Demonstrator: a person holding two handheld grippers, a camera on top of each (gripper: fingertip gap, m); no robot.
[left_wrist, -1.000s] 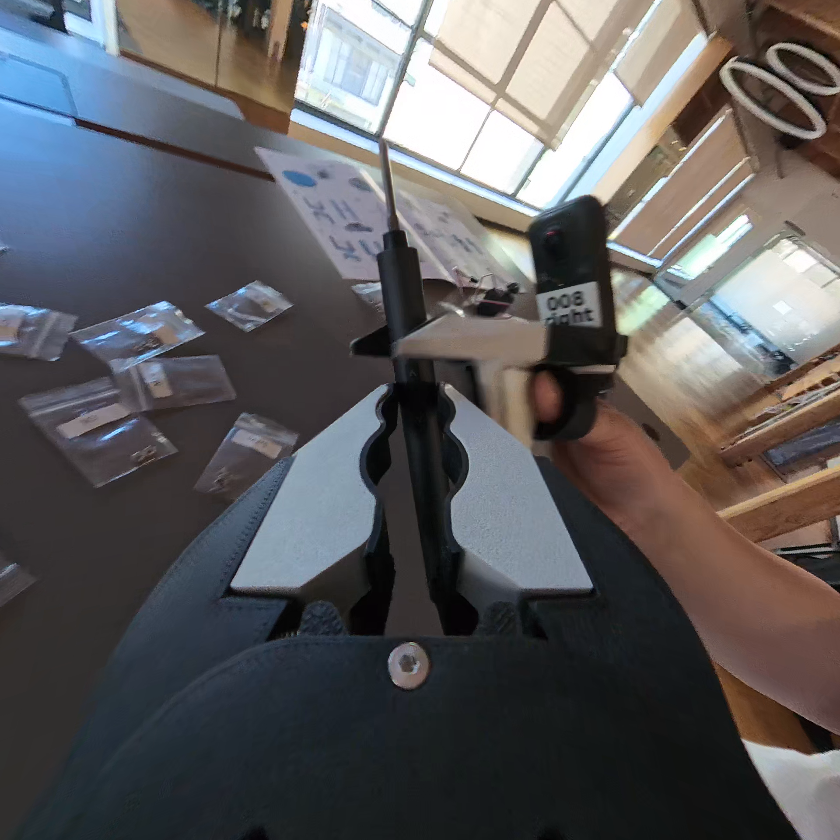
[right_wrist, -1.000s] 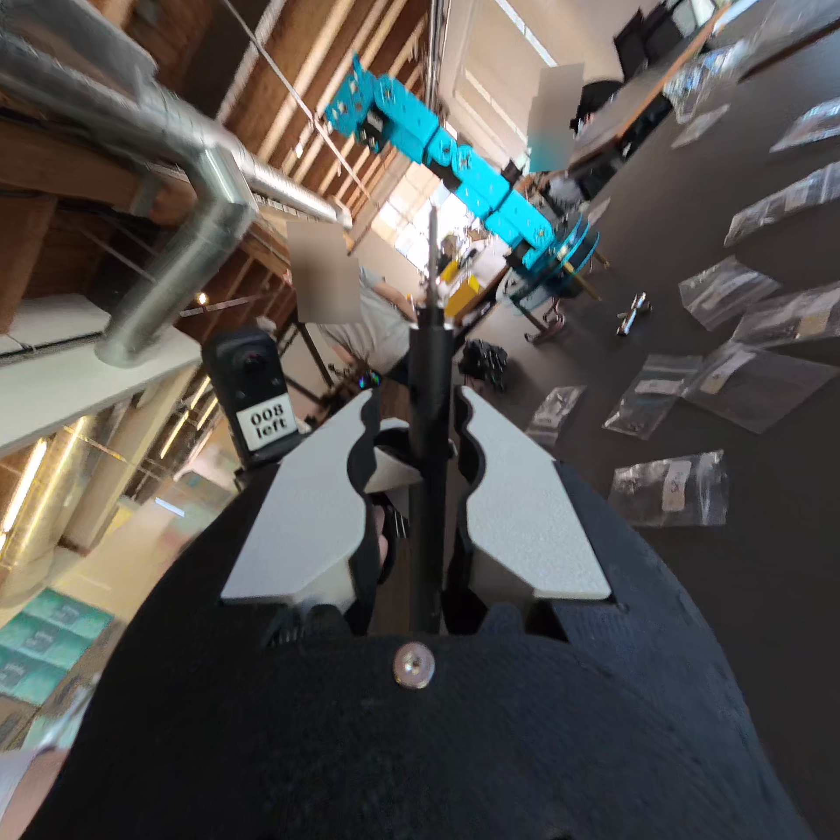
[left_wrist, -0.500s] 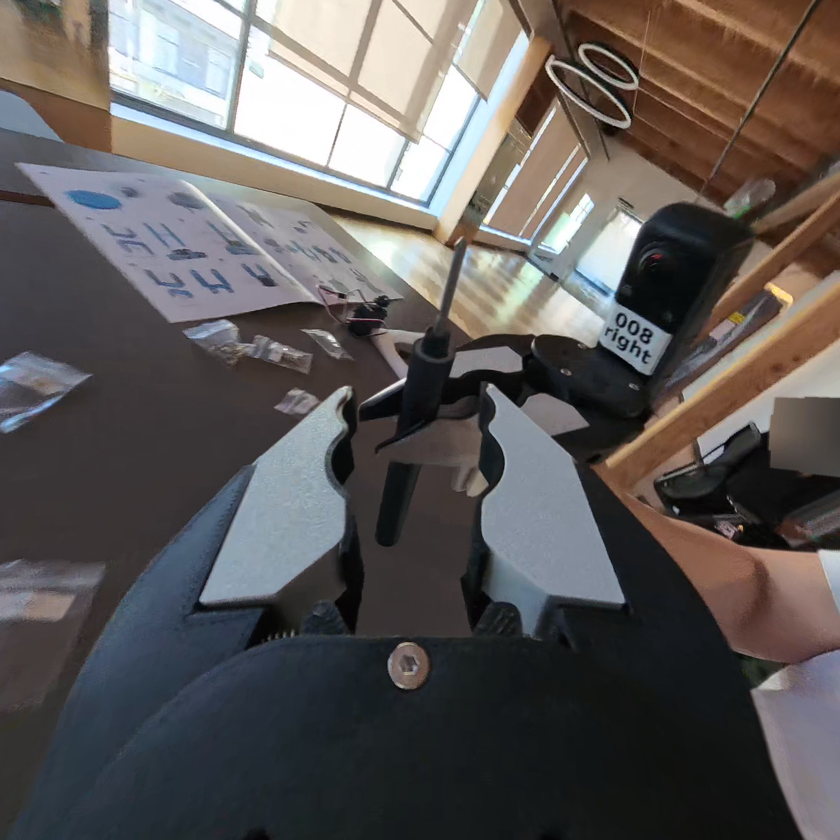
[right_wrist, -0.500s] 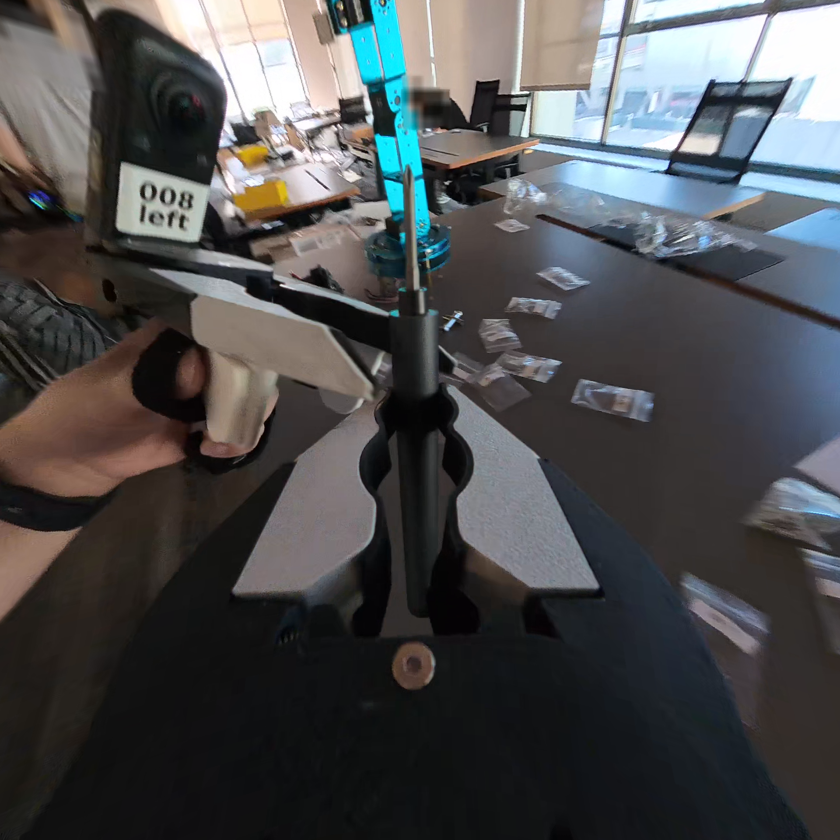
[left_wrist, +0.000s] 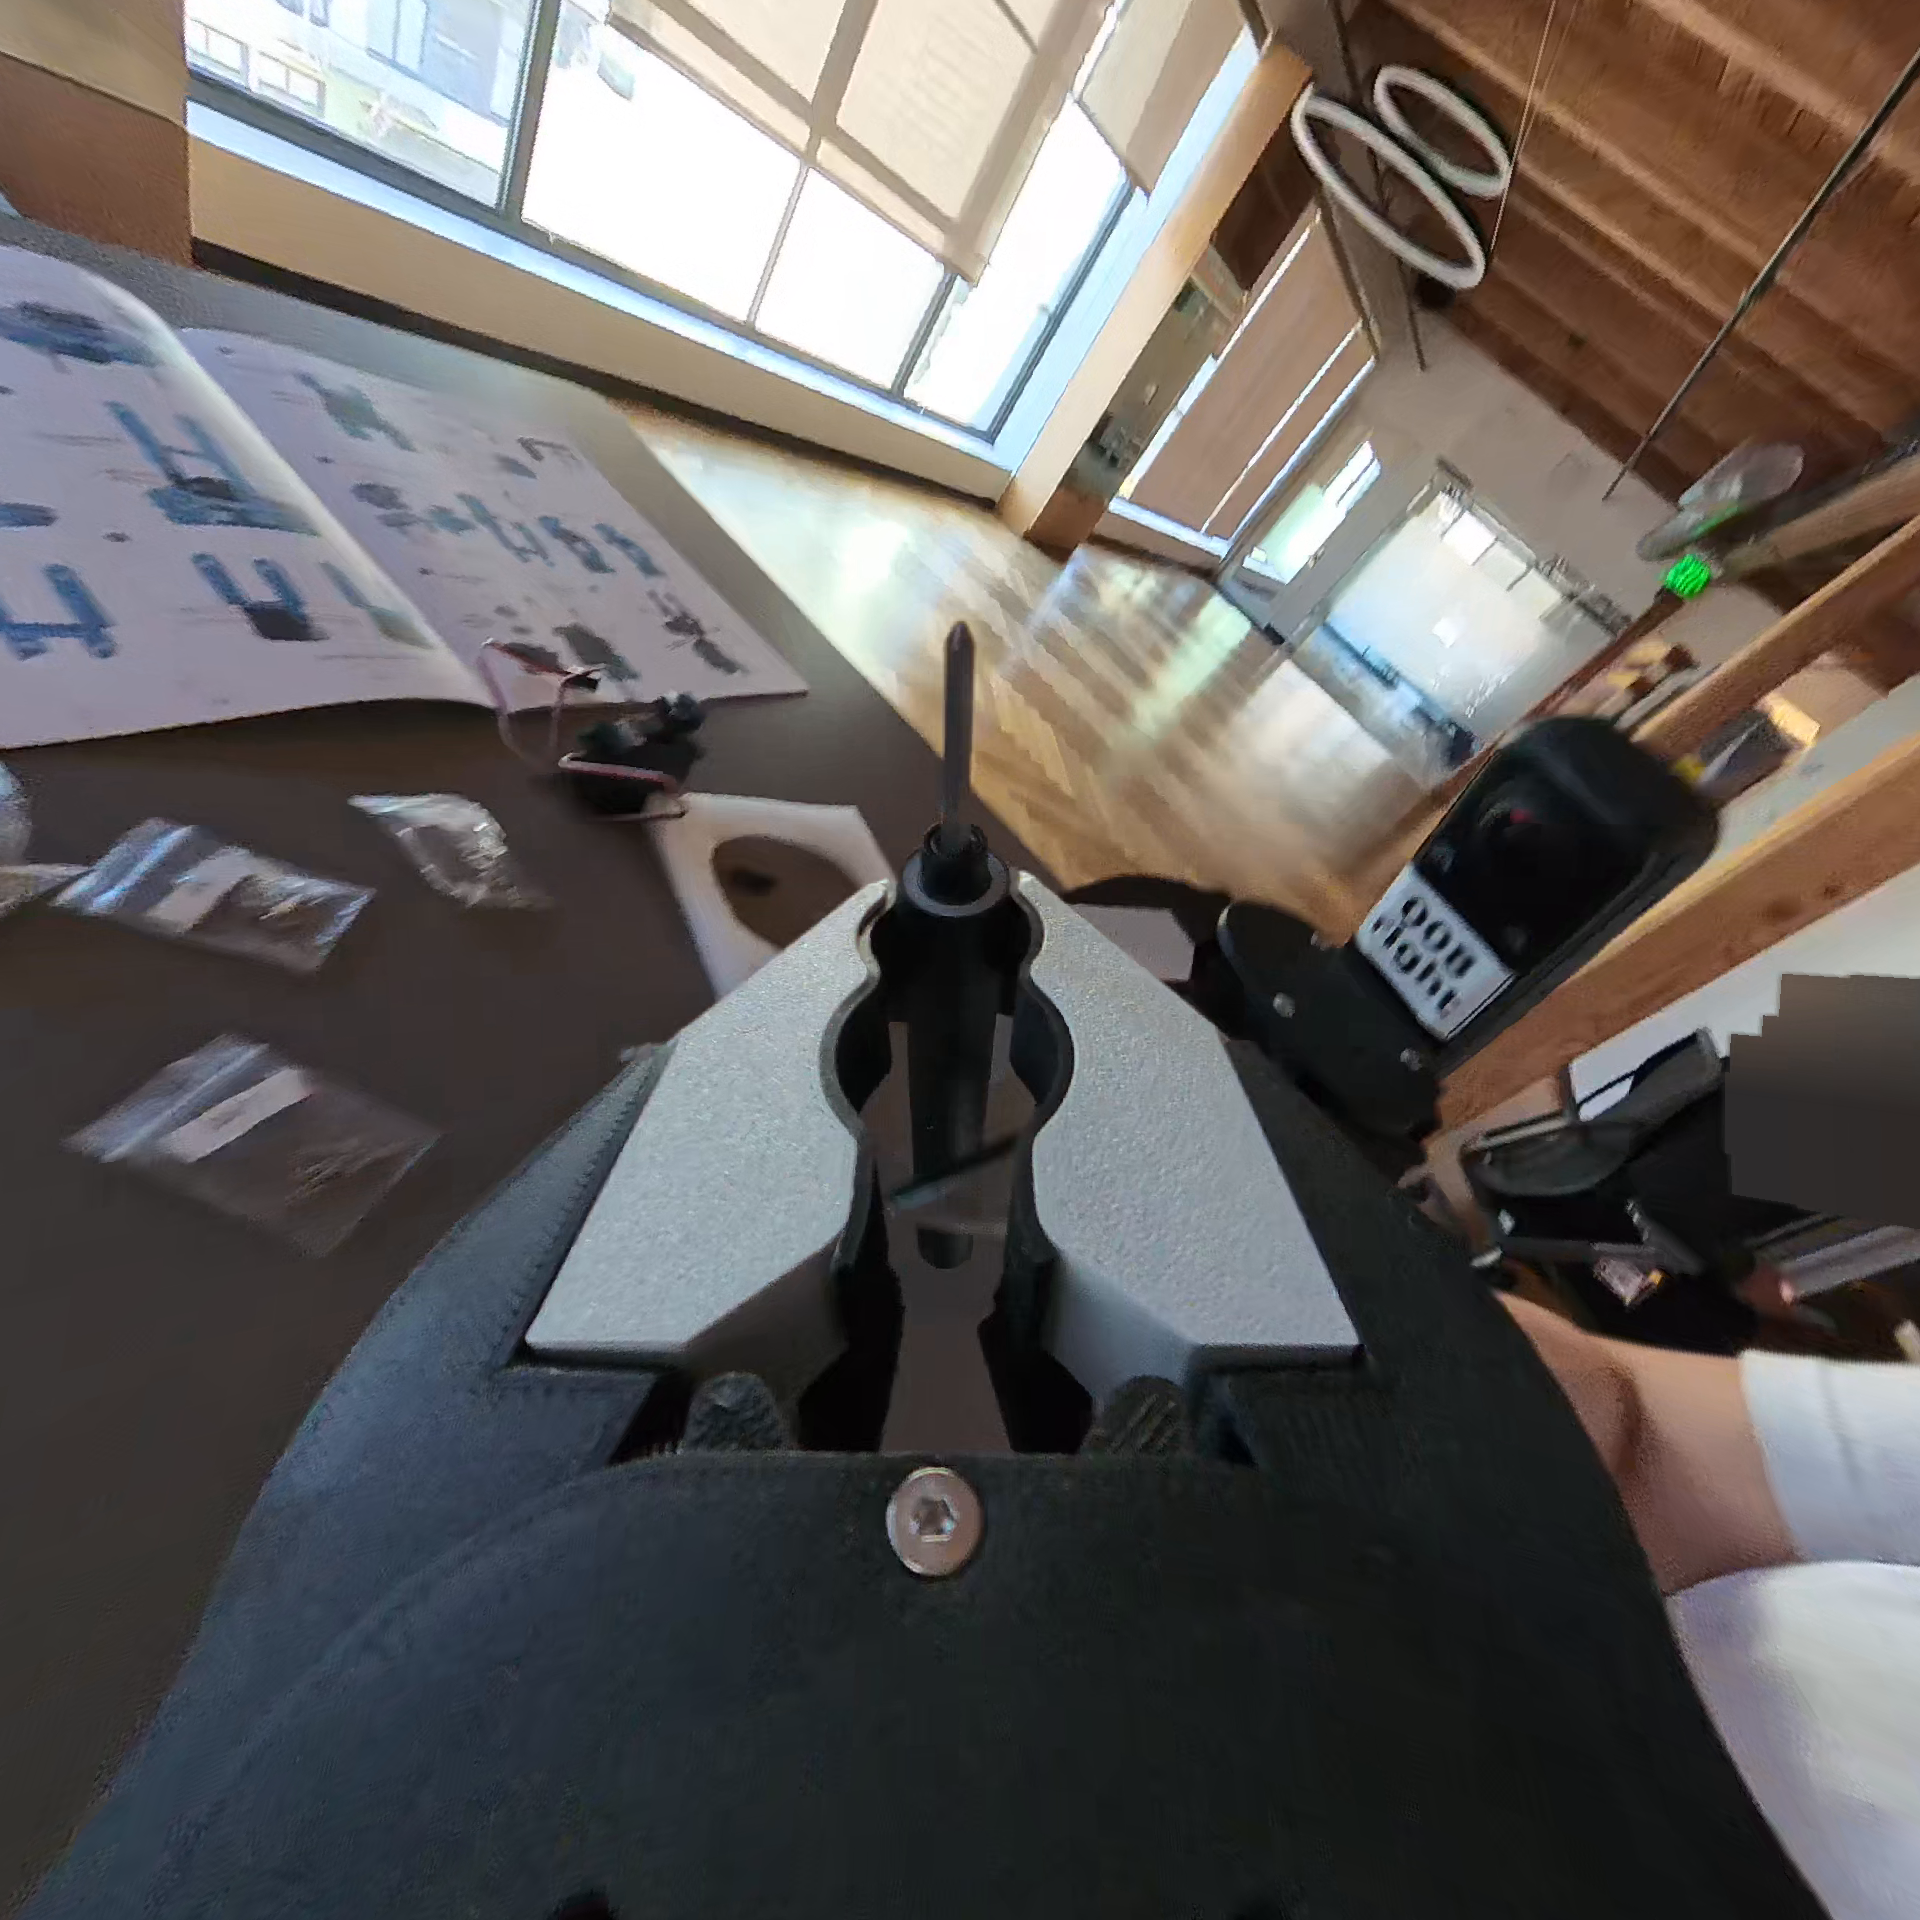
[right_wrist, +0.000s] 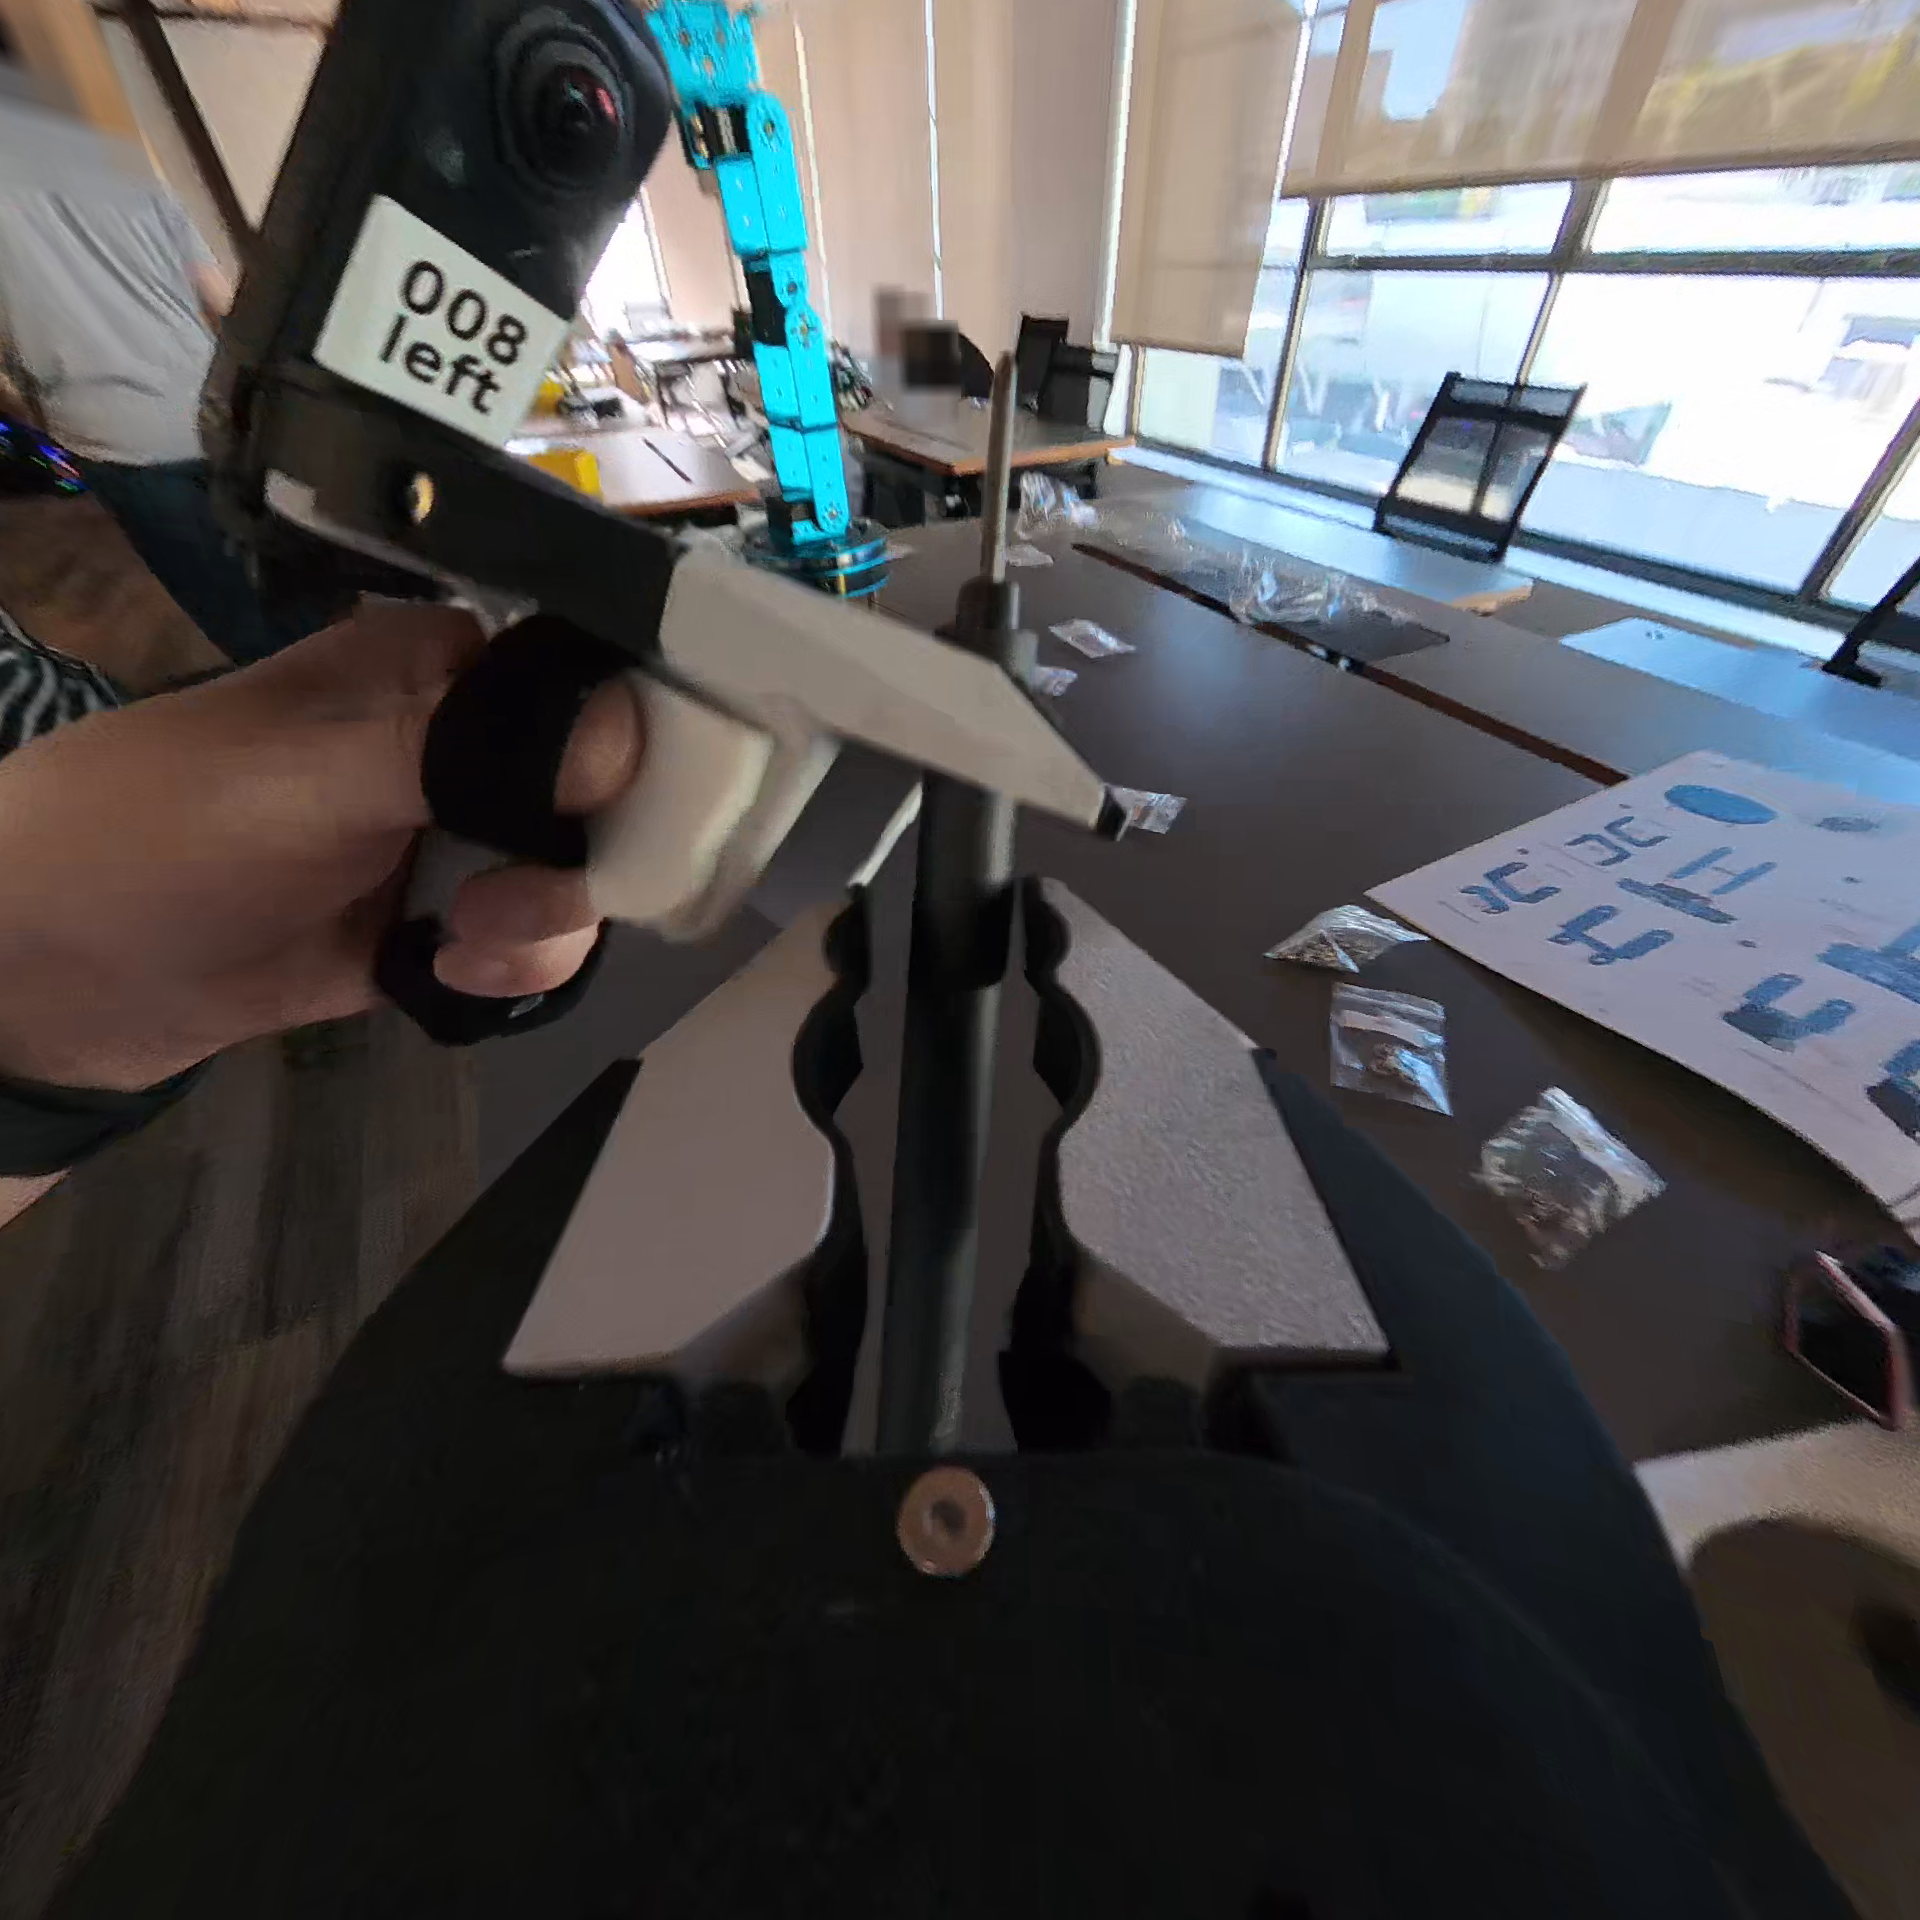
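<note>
A black-handled screwdriver (left_wrist: 948, 1039) with a thin metal shaft points up and away. My left gripper (left_wrist: 951, 914) is shut on the handle just below the shaft. In the right wrist view the same screwdriver (right_wrist: 940, 1143) lies along my right gripper (right_wrist: 961, 894), which is shut on the lower handle. There my left gripper (right_wrist: 966, 769), held by a hand (right_wrist: 208, 831), crosses the handle from the left just beyond my right fingertips. The right gripper's body (left_wrist: 1309, 997) shows at the right of the left wrist view; its fingers are hidden there.
Below is a dark brown table (left_wrist: 156, 1195) with several small clear bags (left_wrist: 208, 914), an open printed booklet (left_wrist: 260, 540), a small wired black part (left_wrist: 634, 748) and a white plastic piece (left_wrist: 769, 883). A blue robot arm (right_wrist: 790, 343) stands at the far end. A phone (right_wrist: 1849, 1340) lies at the right. My right fingertips sit around 5 cm from my left ones.
My left gripper was open around the handle half a second ago and is now shut on it. Both grippers have swung round, so the booklet side of the table is in view.
</note>
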